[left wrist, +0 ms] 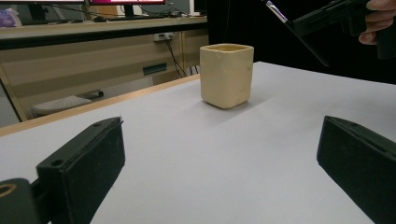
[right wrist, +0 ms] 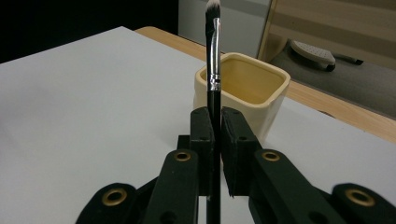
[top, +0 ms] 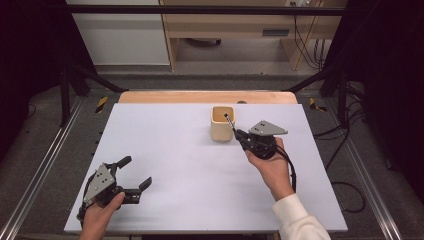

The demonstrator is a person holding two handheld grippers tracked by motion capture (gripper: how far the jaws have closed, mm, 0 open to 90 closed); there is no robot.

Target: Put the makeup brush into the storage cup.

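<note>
The right gripper (right wrist: 214, 140) clamps a makeup brush (right wrist: 213, 70) between its black jaws; the brush rises toward twelve o'clock, bristles uppermost; a cream square cup (right wrist: 247, 88) stands just behind at one o'clock on the white table (right wrist: 84, 116)

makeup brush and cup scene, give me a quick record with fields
held item: thin black-handled makeup brush with silver ferrule, bristle end up
holder: right gripper, jaws shut on the handle
brush position: tip over the cup's opening in the high view, not yet inside
container: cream square ceramic cup, upright, nothing seen inside
left gripper: jaws open, nothing between them, low at the near left
surface: pale grey table
</note>
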